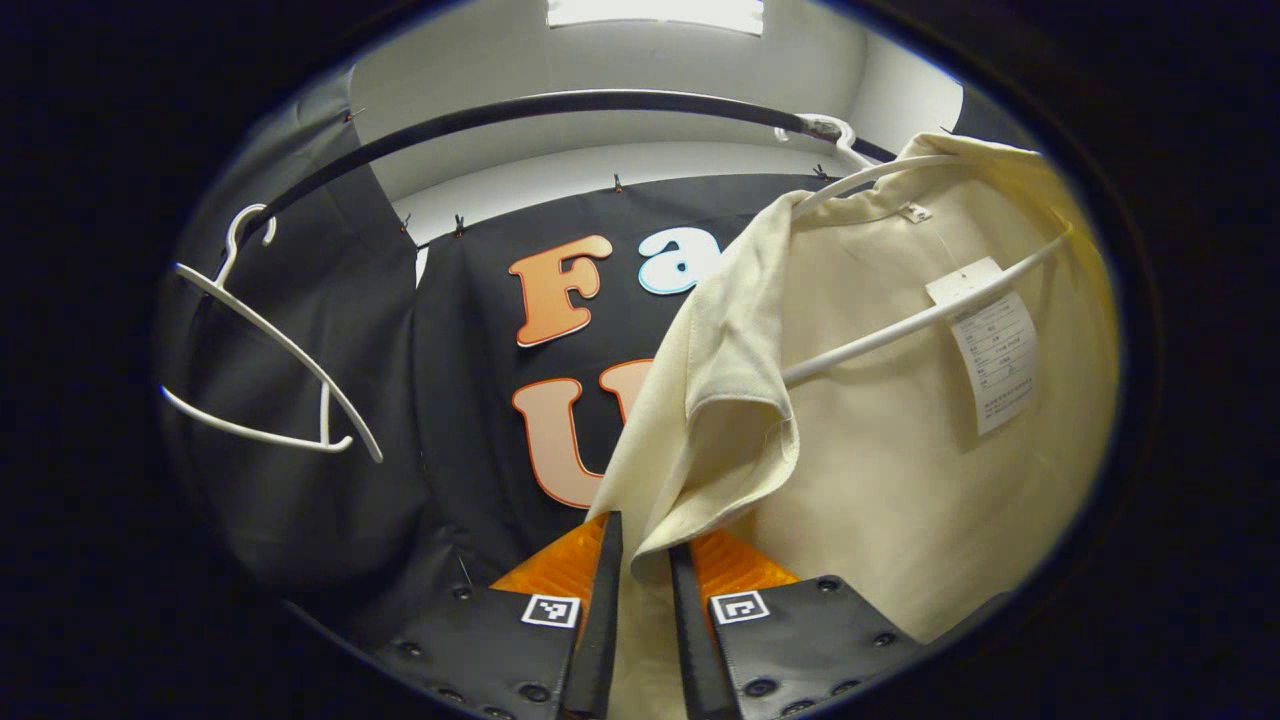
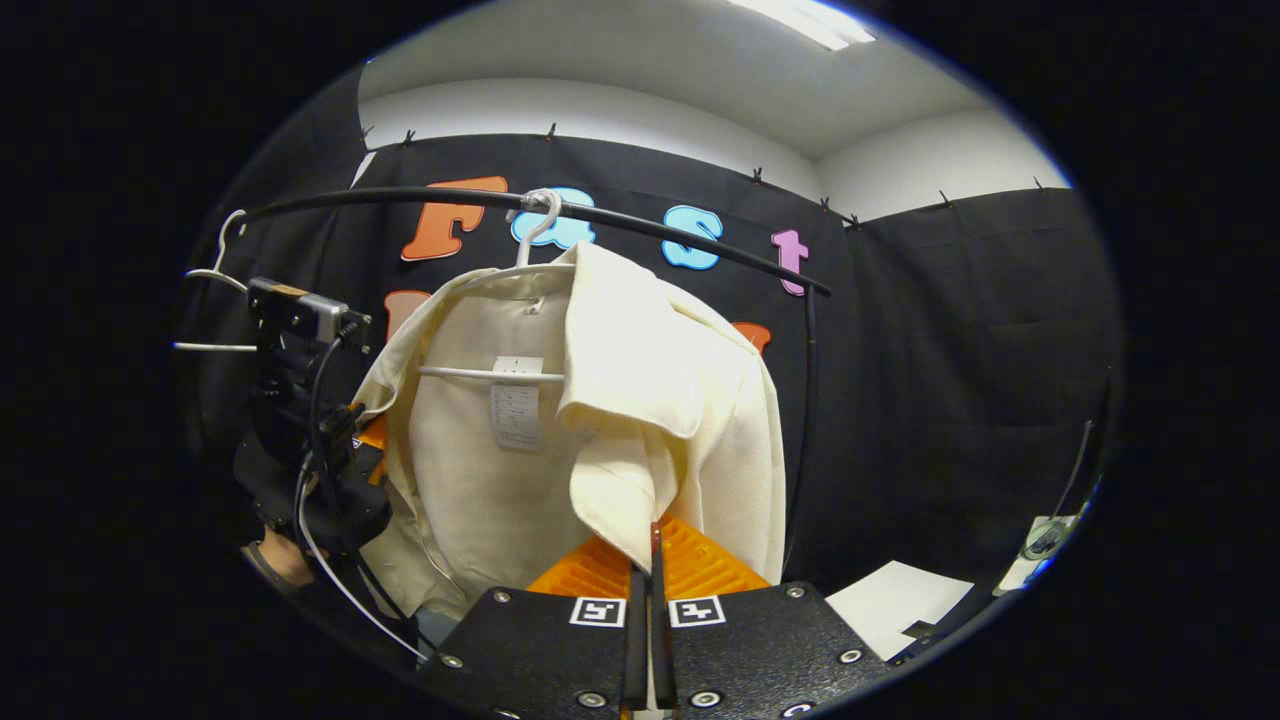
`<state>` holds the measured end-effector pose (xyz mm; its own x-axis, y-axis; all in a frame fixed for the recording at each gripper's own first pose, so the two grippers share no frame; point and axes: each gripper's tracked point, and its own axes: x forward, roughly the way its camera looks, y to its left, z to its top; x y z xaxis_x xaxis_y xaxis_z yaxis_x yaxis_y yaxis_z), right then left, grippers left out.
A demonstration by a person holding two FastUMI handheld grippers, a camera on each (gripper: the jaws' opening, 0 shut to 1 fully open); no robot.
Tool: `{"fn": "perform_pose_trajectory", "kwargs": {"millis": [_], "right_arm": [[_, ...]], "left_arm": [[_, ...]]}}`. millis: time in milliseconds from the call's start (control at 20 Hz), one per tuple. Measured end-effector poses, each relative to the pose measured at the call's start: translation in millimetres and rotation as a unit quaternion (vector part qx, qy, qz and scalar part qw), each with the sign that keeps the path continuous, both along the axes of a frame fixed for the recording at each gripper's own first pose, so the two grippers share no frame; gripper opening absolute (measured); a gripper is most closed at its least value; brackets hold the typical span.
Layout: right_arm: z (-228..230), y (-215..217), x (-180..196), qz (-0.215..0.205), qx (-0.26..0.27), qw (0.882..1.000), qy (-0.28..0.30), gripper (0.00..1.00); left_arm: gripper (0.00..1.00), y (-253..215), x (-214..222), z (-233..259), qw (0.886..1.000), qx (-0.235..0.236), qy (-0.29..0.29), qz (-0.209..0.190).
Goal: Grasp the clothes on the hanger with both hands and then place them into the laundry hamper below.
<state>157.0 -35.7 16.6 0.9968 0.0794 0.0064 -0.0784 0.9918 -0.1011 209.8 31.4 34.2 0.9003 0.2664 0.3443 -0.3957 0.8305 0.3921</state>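
Note:
A cream shirt (image 1: 880, 450) hangs on a white hanger (image 1: 900, 325) from the black rail (image 1: 560, 105). In the left gripper view the shirt's front edge runs down between the fingers of my left gripper (image 1: 645, 570), which is shut on the cloth. In the right gripper view the same shirt (image 2: 480, 480) hangs open on its hanger (image 2: 490, 374). My right gripper (image 2: 650, 565) is shut on the lower tip of the folded front panel. The left gripper (image 2: 300, 400), held by a hand, sits at the shirt's left edge.
An empty white hanger (image 1: 270, 330) hangs further left on the rail (image 2: 400, 197), also seen as the spare hanger (image 2: 215, 275). A vertical black post (image 2: 805, 400) stands right of the shirt. White sheets (image 2: 890, 600) lie low at the right.

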Motion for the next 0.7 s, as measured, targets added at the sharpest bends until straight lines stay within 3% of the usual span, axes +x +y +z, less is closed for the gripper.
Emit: {"fn": "perform_pose_trajectory", "kwargs": {"millis": [50,150,500,700], "right_arm": [[0.7,-2.3,1.2,-0.002,0.0,1.0,-0.003,0.02],[4.3,-9.6,-0.6,-0.01,0.001,1.0,-0.01,0.01],[58.9,-63.6,-20.6,-0.07,-0.019,0.995,-0.074,0.0],[98.9,-102.9,-9.9,-0.099,-0.008,0.99,-0.101,0.0]], "left_arm": [[0.19,7.7,-2.9,5.8,1.0,0.01,-0.005,0.01],[0.11,20.3,-8.0,19.0,0.999,0.037,-0.005,0.026],[0.11,45.9,-16.0,77.9,0.989,0.122,-0.042,0.076],[0.12,52.2,-0.7,105.6,0.992,0.098,-0.051,0.056]]}}
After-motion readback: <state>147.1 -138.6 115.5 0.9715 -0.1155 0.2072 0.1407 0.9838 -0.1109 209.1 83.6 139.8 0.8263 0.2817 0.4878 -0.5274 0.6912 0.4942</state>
